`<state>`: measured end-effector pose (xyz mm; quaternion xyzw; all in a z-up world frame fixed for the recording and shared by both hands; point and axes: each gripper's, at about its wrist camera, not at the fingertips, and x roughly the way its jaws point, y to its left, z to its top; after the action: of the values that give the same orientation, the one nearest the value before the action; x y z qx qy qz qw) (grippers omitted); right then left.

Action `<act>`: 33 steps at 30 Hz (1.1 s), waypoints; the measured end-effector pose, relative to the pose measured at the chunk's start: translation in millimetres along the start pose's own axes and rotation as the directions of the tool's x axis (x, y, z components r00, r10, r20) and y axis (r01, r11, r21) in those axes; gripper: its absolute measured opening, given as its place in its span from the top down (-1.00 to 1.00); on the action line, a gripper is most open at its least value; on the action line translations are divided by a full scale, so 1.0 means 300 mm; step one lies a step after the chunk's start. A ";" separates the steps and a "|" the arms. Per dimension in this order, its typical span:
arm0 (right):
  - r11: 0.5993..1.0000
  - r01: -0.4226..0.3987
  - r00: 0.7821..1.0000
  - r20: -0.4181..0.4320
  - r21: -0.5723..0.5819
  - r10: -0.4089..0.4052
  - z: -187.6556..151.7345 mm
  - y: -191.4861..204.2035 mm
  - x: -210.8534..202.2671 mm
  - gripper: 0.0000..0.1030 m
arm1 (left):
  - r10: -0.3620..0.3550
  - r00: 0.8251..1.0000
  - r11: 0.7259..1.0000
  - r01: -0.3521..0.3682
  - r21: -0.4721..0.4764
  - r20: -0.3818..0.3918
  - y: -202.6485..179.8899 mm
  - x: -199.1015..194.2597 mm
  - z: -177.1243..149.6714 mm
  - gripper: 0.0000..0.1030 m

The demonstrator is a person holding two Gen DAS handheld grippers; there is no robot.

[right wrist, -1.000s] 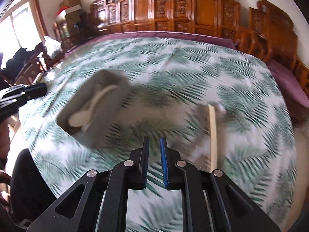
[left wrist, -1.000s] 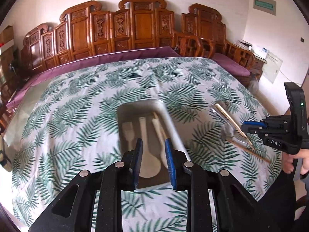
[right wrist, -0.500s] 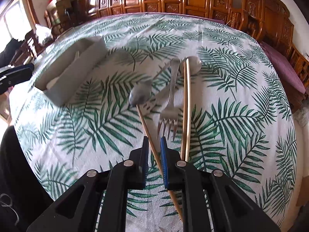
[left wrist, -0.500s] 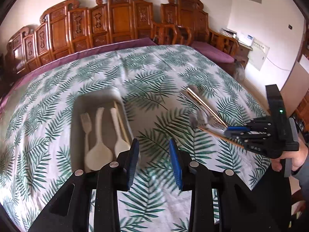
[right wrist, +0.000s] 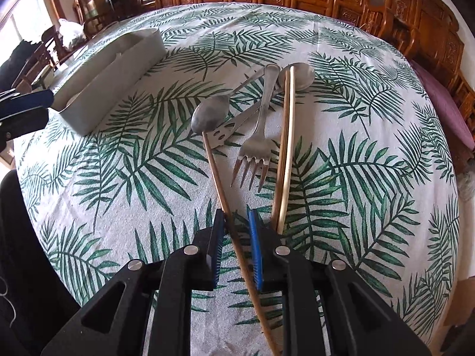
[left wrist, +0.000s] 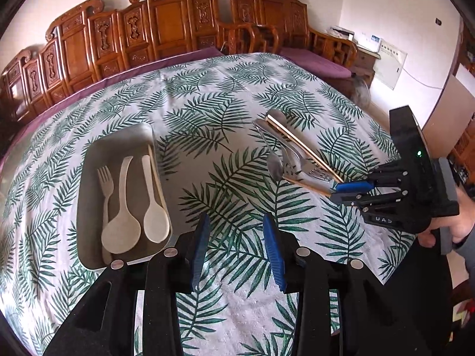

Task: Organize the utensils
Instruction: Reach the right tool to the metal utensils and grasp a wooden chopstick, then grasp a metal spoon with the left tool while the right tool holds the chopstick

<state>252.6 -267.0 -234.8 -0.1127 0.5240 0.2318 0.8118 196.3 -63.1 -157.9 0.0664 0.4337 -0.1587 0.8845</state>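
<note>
A grey tray (left wrist: 89, 160) on the leaf-print cloth holds a pale fork (left wrist: 105, 184), two pale spoons (left wrist: 121, 228) and a pale stick; it also shows in the right wrist view (right wrist: 118, 68). To its right lies a pile of metal utensils: a fork (right wrist: 255, 145), a spoon (right wrist: 209, 115), a slotted piece and two brown chopsticks (right wrist: 286, 136). My right gripper (right wrist: 236, 237) is open, low over the pile's near end, with one chopstick (right wrist: 216, 175) running between its fingers; it also shows in the left wrist view (left wrist: 346, 188). My left gripper (left wrist: 236, 243) is open and empty beside the tray.
Carved wooden chairs (left wrist: 166, 23) ring the round table's far side. A purple cushion (left wrist: 323, 68) lies at the right. The table edge (right wrist: 38, 216) curves close at the near left in the right wrist view.
My right gripper has dropped closer to the utensil pile and opened a little around a chopstick. My left gripper has swung right, away from over the tray, and opened wider.
</note>
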 end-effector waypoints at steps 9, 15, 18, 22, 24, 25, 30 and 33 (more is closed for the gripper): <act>0.999 -0.038 0.999 -0.008 -0.005 0.038 -0.011 -0.014 -0.005 0.66 | 0.002 0.999 1.000 -0.003 -0.006 -0.034 -0.019 0.059 0.009 0.32; 0.996 -0.080 0.997 -0.003 0.025 0.080 -0.001 -0.035 -0.012 0.89 | 0.009 0.999 1.000 -0.009 -0.007 -0.049 -0.041 0.107 0.031 0.32; 0.995 -0.093 0.995 0.031 0.037 0.092 0.015 -0.044 -0.046 0.89 | 0.010 0.998 1.000 -0.010 -0.010 -0.058 -0.049 0.130 0.050 0.32; 0.993 -0.090 0.993 0.088 0.073 0.084 0.040 -0.078 -0.099 0.89 | 0.023 0.998 1.000 -0.023 0.007 -0.061 -0.074 0.171 0.096 0.32; 0.993 -0.087 0.991 0.108 0.083 0.077 0.045 -0.094 -0.118 0.89 | 0.024 0.998 1.000 -0.023 0.012 -0.061 -0.085 0.192 0.119 0.32; 0.992 -0.085 0.990 0.117 0.090 0.074 0.048 -0.103 -0.126 0.89 | 0.023 0.998 1.000 -0.023 0.014 -0.062 -0.091 0.200 0.129 0.32; 0.987 -0.069 0.988 0.144 0.144 0.048 0.053 -0.152 -0.153 0.89 | 0.029 0.997 0.999 -0.026 0.036 -0.069 -0.135 0.273 0.186 0.32; 0.984 -0.066 0.989 0.145 0.167 0.042 0.048 -0.176 -0.153 0.89 | 0.037 0.996 0.998 -0.034 0.051 -0.079 -0.163 0.325 0.220 0.32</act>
<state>274.6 -318.6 -190.2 -0.0114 0.4862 0.2153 0.8468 284.9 -147.6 -193.3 0.1023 0.4634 -0.1508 0.8672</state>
